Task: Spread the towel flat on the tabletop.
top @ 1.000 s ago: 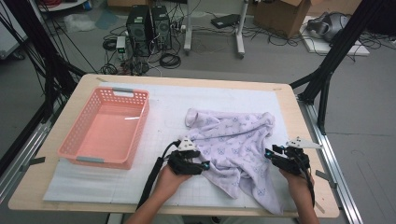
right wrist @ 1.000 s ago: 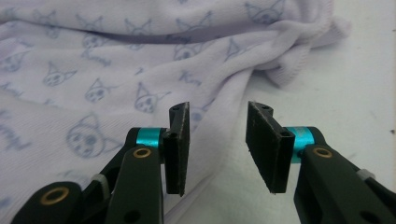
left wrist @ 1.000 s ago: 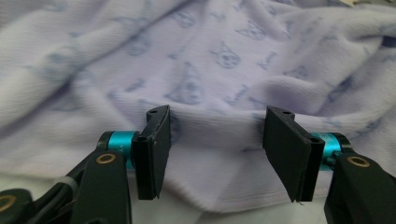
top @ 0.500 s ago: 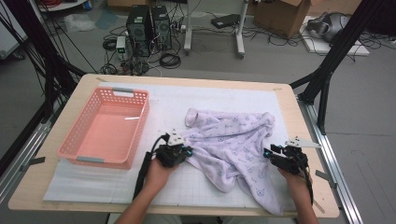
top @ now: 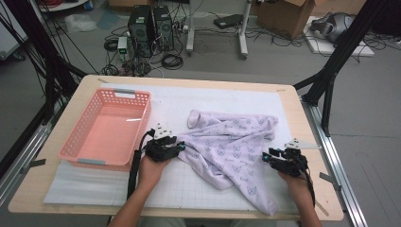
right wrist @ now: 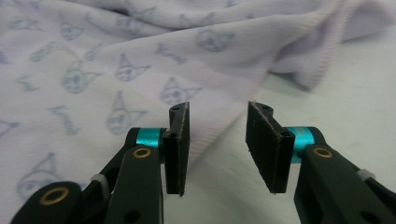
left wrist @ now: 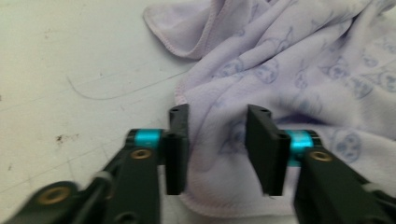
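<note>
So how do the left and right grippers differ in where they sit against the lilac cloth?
The left gripper sits at the lilac cloth's left edge, beside the pink basket, its jaws having just opened with a fold of cloth between them. The right gripper sits at the cloth's right side, its jaws straddling the hem over bare mat. Both are open, clamp nothing, and point inward at the cloth.

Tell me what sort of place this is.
Most likely a lab or workshop set up for recording handling work, not a home. A wooden table stands inside a black frame, computer towers and loose cables sit on the bare floor, and a cardboard box stands behind.
</note>
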`<state>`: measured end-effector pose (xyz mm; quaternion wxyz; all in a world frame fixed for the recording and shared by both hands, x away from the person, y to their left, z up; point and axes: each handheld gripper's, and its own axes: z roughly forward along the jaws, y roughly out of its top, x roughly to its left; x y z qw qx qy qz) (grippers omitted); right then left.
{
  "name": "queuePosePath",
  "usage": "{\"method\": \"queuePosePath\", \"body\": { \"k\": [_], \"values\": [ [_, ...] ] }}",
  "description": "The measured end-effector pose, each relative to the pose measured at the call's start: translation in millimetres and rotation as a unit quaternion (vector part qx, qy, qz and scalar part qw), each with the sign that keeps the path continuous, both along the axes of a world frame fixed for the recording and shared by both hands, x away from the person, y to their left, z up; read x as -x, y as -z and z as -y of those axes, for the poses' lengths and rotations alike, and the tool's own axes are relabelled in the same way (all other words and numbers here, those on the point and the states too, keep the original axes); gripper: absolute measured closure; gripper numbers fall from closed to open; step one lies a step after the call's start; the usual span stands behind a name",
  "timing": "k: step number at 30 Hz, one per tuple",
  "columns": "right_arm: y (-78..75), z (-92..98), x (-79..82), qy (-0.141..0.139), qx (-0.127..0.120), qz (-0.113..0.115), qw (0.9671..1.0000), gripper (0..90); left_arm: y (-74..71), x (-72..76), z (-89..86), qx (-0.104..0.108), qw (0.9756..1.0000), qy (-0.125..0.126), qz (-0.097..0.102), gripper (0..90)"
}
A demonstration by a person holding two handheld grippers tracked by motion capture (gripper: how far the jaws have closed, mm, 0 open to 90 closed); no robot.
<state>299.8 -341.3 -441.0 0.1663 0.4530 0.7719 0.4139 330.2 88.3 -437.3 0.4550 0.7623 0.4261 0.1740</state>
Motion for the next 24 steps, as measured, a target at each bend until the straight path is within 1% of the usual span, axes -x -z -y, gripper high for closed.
{"method": "queuePosePath", "body": {
  "k": [1,2,3,4,5,6,7,8,9,10,11,12,13,14,15,16,17,18,19,20,21,22,23,24],
  "values": [
    [1.1,-6.2,-2.1,-0.008,0.011,-0.005,0.9999,57.7,-0.6,1.4,0.0,0.004,1.0,0.001,0.002,53.0],
    [1.1,-6.2,-2.1,-0.008,0.011,-0.005,0.9999,57.7,-1.1,2.8,-0.4,0.004,1.0,0.007,0.005,53.0],
    [2.9,-12.3,-4.9,-0.012,0.025,-0.009,0.9996,58.2,-1.2,4.2,-0.1,0.006,0.9999,0.009,0.007,51.6],
    [7.5,-22.2,-10.6,-0.021,0.048,-0.018,0.9985,63.3,-1.2,5.2,-0.3,0.005,0.9999,0.011,0.007,49.6],
    [7.5,-22.2,-10.6,-0.021,0.048,-0.018,0.9985,63.3,-0.7,7.1,0.0,0.01,0.9998,0.014,0.009,49.6],
    [7.1,-25.8,-12.2,-0.027,0.056,-0.009,0.9981,72.2,-0.4,8.6,0.3,0.011,0.9997,0.017,0.011,49.3],
    [4.4,-28.1,-16.7,-0.039,0.065,-0.011,0.9971,83.9,-0.1,10.1,0.2,0.008,0.9997,0.02,0.014,49.1],
    [4.4,-28.1,-16.7,-0.039,0.065,-0.011,0.9971,83.9,0.4,11.5,0.3,0.012,0.9996,0.023,0.013,49.1],
    [3.1,-29.6,-22.3,-0.028,0.09,0.006,0.9955,85.0,0.7,12.4,0.3,0.011,0.9994,0.03,0.014,53.6],
    [3.1,-29.6,-22.3,-0.028,0.09,0.006,0.9955,85.0,1.1,13.4,0.6,0.01,0.9991,0.038,0.014,53.6],
    [3.3,-28.5,-26.6,-0.014,0.092,0.011,0.9956,85.1,1.3,14.6,1.3,0.008,0.9989,0.044,0.014,58.2],
    [4.6,-24.7,-36.2,0.016,0.087,0.017,0.9959,85.1,1.6,15.4,2.3,0.008,0.9987,0.049,0.014,59.1],
    [4.6,-24.7,-36.2,0.016,0.087,0.017,0.9959,85.1,2.1,16.3,3.3,0.008,0.9984,0.054,0.012,59.1],
    [5.6,-21.8,-41.4,0.029,0.084,0.016,0.996,85.1,2.5,17.4,4.8,0.009,0.9982,0.058,0.012,59.4],
    [5.9,-16.3,-50.8,0.05,0.082,0.017,0.9952,85.0,2.9,18.4,6.0,0.011,0.9979,0.063,0.013,59.5],
    [5.9,-16.3,-50.8,0.05,0.082,0.017,0.9952,85.0,3.4,19.4,7.2,0.014,0.9976,0.067,0.013,59.5],
    [3.9,-12.5,-57.2,0.069,0.093,0.027,0.9929,85.0,3.7,20.3,8.4,0.015,0.9972,0.072,0.013,60.2],
    [3.9,-12.5,-57.2,0.069,0.093,0.027,0.9929,85.0,4.0,21.3,9.6,0.016,0.9967,0.077,0.017,60.2],
    [1.5,-7.9,-62.3,0.092,0.103,0.036,0.9898,85.2,4.2,22.6,11.0,0.015,0.9965,0.08,0.019,61.2],
    [1.5,-7.9,-62.3,0.092,0.103,0.036,0.9898,85.2,4.3,23.6,12.2,0.016,0.9961,0.084,0.02,61.2],
    [-0.2,-5.0,-63.9,0.104,0.11,0.041,0.9876,85.2,4.4,24.6,13.5,0.017,0.9957,0.089,0.02,62.0],
    [-2.8,0.3,-64.9,0.131,0.108,0.051,0.9842,85.2,4.5,25.8,14.7,0.019,0.9954,0.092,0.02,62.0],
    [-3.6,2.5,-64.7,0.138,0.106,0.055,0.9833,85.1,4.7,27.1,15.9,0.021,0.995,0.096,0.019,61.1],
    [-3.6,2.5,-64.7,0.138,0.106,0.055,0.9833,85.1,4.8,28.3,16.8,0.021,0.9946,0.1,0.018,61.1]
  ]
}}
